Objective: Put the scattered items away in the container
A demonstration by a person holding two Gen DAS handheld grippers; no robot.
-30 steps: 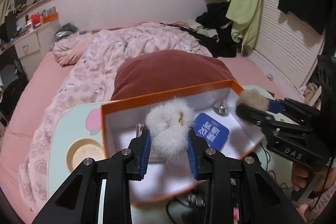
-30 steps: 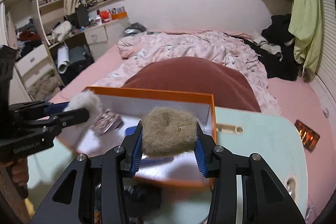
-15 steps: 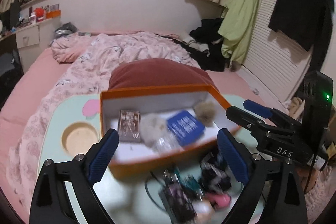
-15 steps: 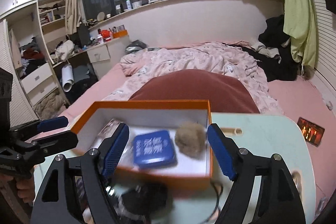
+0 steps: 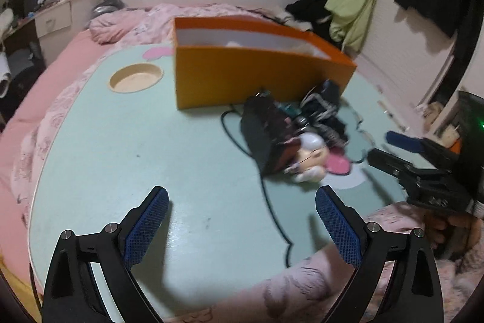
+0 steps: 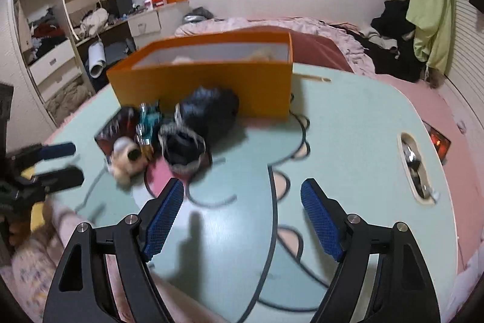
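Left claw (image 5: 242, 220): jaws opening, nothing between them, above bare bench (image 5: 121, 147) near its front edge. Right claw (image 6: 242, 214): jaws opening, empty, over clear bench. One orange box (image 6: 211, 80) at far side. One item pile (image 6: 169, 129) touching box front; count blurred.

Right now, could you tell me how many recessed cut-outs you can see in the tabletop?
2: a round cup recess left of the orange box, and an elongated slot near the table's right edge, holding small items. The pile may hide others.
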